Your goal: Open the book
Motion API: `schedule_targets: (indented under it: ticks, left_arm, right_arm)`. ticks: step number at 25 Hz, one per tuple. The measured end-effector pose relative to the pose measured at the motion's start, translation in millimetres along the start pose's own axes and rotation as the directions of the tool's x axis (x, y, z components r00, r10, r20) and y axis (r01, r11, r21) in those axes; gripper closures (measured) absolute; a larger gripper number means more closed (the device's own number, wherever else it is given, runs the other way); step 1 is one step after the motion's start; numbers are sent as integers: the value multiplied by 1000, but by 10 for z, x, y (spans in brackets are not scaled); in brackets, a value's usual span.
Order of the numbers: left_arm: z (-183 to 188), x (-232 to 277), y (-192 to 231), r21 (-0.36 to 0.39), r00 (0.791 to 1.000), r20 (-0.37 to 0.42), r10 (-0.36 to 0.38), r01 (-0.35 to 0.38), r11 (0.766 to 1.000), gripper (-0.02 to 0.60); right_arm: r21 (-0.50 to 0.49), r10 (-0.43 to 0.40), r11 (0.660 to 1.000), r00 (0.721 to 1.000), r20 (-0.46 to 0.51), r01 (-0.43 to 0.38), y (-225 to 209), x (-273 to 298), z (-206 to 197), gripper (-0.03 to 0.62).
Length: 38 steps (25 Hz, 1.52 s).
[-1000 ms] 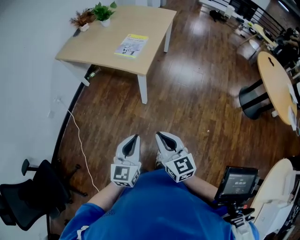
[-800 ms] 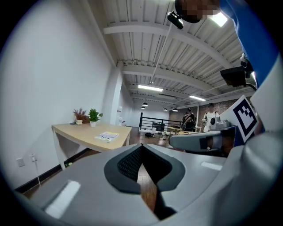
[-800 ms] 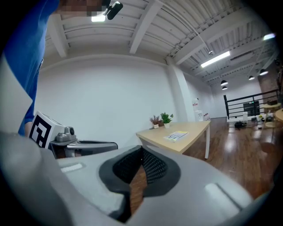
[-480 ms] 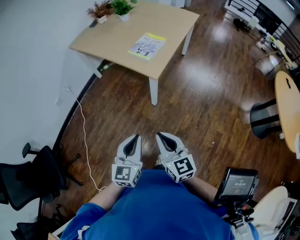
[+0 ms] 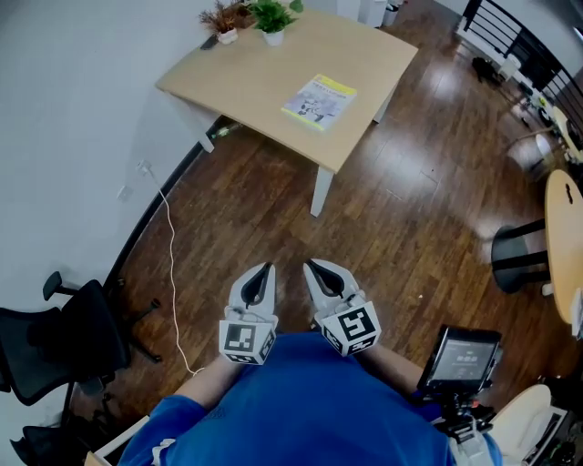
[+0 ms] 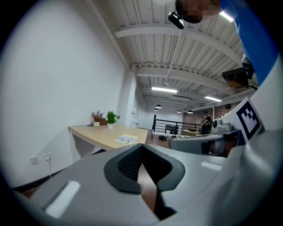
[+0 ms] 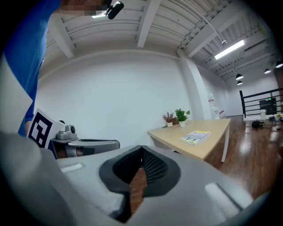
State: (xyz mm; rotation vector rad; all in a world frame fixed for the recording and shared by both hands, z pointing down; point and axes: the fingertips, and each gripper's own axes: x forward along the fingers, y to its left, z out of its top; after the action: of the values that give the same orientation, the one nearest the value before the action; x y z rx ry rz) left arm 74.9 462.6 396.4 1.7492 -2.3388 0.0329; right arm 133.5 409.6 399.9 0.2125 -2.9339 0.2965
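Head view: both forearms were tucked close in front of the blue shirt (image 5: pixel 310 410), hands side by side. L gripper (image 5: pixel 265 268) and R gripper (image 5: pixel 309 264) pointed fwd, roughly level, over dark wood floor (image 5: pixel 392 227). Each pair of fingers was closed tip to tip w/ nothing held and nothing touched. The two grippers sat just beside each other, not touching. The book (image 5: pixel 319 101) lay shut, cover up, on the light wood table (image 5: pixel 255 77), well ahead of the fingertips and a touch right of the R ones. Its long axis ran on a slant, near end to the left, far end w/ a yellow strip to the right. A green potted plant (image 5: pixel 271 15) stood at the table's far edge, beyond the book. A black office chair (image 5: pixel 64 337) stood well off to the left of the L fingers.

Left gripper view: the L gripper (image 6: pixel 141 145) had its pads meeting at the tips, empty, w/ only floor seen in the slit below. The book (image 6: pixel 126 139) lay flat on the table (image 6: pixel 93 131), far past the tips and just left of them. The R gripper's body (image 6: pixel 199 143) was close on the right.

Right gripper view: the R gripper (image 7: pixel 141 148) had its fingers together at the tips, nothing btwn them. The book (image 7: pixel 195 137) was far ahead and right of the tips. The L gripper (image 7: pixel 86 144) sat close on the left.
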Motion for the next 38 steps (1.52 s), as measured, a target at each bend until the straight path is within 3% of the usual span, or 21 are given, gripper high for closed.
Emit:
schedule_targets:
  ticks: [9, 20, 28, 38]
  left_arm:
    - [150, -75, 1201, -20, 1000, 10, 10, -9, 1000, 574]
    - [232, -88, 2126, -15, 998, 1, -71, 71, 997, 574]
    - [299, 299, 2160, -11, 989, -4, -146, 146, 989, 574]
    - [475, 1292, 1956, 24, 975, -18, -223, 223, 974, 574]
  right_arm:
    - [-30, 35, 999, 999, -29, -36, 627, 1080, 172, 591]
    - [-18, -49, 999, 999, -11, 49, 1030, 1857, 262, 591]
    - [0, -140, 990, 990, 1, 140, 708, 1974, 333, 591]
    - [31, -240, 971, 970, 39, 239, -225, 2103, 543, 591]
